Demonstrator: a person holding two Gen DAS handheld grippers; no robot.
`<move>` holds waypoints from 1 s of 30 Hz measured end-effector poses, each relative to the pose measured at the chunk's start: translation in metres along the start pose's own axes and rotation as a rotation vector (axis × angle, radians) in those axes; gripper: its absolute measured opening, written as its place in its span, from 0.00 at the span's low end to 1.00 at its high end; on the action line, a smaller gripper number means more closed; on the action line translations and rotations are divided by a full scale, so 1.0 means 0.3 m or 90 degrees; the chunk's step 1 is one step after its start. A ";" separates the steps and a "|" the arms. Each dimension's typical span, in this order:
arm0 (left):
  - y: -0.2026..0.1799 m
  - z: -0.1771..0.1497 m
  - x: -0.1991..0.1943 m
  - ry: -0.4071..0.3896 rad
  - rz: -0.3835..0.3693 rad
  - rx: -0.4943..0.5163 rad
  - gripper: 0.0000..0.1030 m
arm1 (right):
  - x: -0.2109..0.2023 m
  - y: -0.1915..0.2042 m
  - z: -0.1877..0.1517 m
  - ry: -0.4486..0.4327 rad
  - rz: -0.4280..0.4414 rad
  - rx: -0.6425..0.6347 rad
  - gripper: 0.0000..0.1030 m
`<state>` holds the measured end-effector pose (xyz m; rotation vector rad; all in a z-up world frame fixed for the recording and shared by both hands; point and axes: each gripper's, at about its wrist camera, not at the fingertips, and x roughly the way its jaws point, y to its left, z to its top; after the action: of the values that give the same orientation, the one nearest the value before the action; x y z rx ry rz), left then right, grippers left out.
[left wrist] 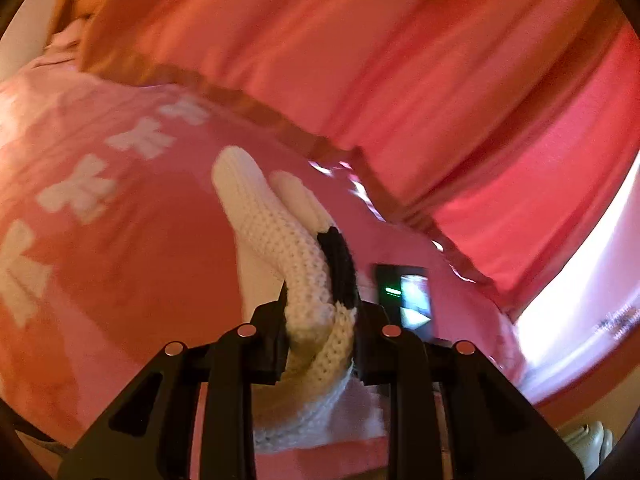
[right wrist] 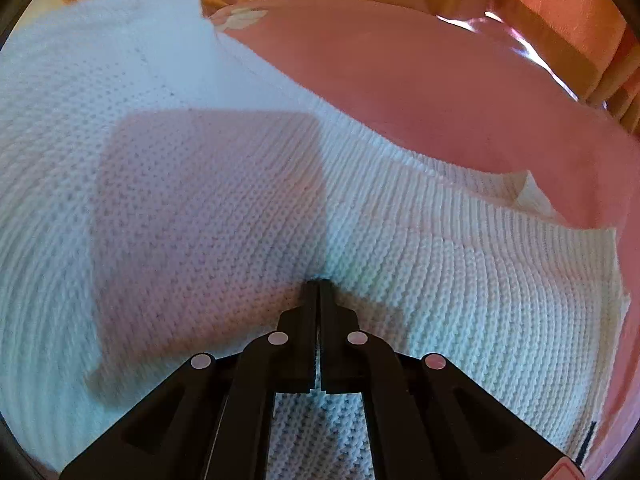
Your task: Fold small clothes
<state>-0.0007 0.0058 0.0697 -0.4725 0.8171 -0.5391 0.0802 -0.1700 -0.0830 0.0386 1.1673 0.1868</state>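
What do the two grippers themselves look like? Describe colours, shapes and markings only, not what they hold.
Both look alike. The left gripper and the right gripper are matte black plastic, each with two flat, blocky fingers carried on angular linkage arms with cut-out slots. Four round silvery pivot pins sit across the linkages. No cables, labels or sleeves show; a pinkish corner appears at the right view's bottom edge.
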 end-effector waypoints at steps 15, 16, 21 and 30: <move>-0.367 -0.244 0.337 0.140 0.037 0.140 0.23 | -0.369 -0.567 -0.133 -0.099 -0.009 0.245 0.12; -0.374 -0.281 0.369 0.154 0.044 0.146 0.23 | -0.392 -0.603 -0.156 -0.108 -0.011 0.257 0.12; -0.402 -0.418 0.461 0.190 0.092 0.206 0.24 | -0.431 -0.637 -0.232 -0.107 -0.035 0.255 0.12; -0.415 -0.455 0.301 0.163 -0.028 0.214 0.79 | -0.427 -0.569 -0.262 -0.112 0.124 0.206 0.58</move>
<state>-0.0890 -0.1704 0.0115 -0.1126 0.9389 -0.7733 -0.0189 -0.3645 -0.0191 0.4463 1.0072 0.1614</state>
